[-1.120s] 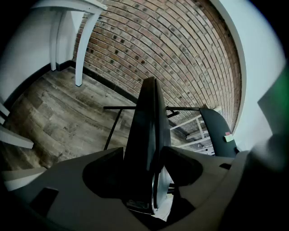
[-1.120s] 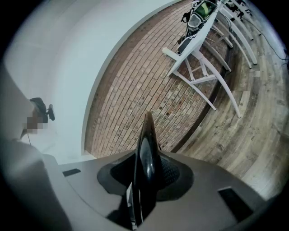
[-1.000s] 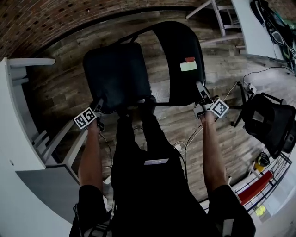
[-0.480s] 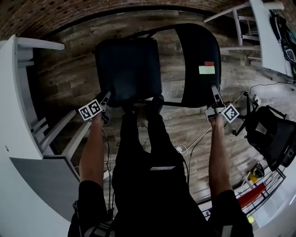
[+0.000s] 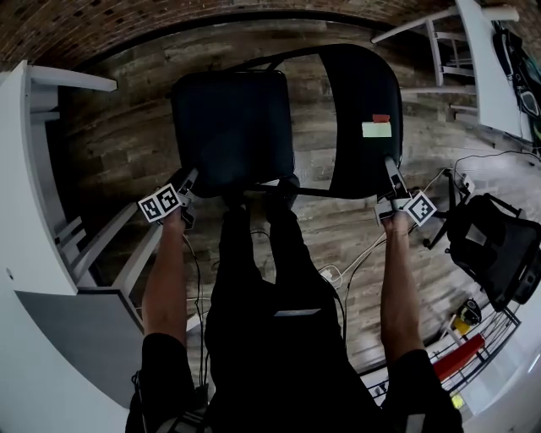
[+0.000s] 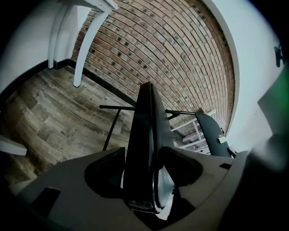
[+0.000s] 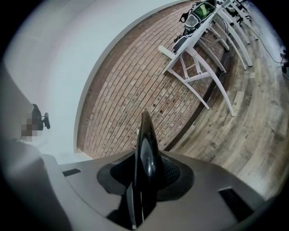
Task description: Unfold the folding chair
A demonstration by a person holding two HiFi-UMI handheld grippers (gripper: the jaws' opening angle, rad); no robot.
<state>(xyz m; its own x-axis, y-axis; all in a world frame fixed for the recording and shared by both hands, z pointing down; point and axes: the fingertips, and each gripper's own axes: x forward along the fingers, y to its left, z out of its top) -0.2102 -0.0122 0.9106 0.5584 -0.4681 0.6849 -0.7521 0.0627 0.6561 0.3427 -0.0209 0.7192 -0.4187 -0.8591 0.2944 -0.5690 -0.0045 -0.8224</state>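
Nearest to us are our own dark trousers and two bare forearms reaching down and forward. The left gripper (image 5: 186,184) is clamped on the near corner of the black seat (image 5: 232,127). In the left gripper view the padded seat (image 6: 143,144) stands edge-on between the jaws, and both pads press its faces, so the jaws sit wide around the thick cushion. The right gripper (image 5: 392,174) grips the near end of the black backrest (image 5: 363,110). In the right gripper view the thin, glossy panel (image 7: 145,153) is pinched between jaws set narrow. The folding chair (image 5: 296,118) stands on the wood-plank floor (image 5: 118,144) straight ahead of us, just past our shoes. Its seat is on the left and its backrest on the right, with a strip of floor showing between them and a thin dark frame bar joining them at the far side. A small green and red sticker (image 5: 377,127) sits on the backrest. A white table (image 5: 34,254) runs along our left, and white trestle legs (image 5: 439,51) stand farther off on the right. Beyond the chair, a brick wall (image 5: 127,25) closes the room.
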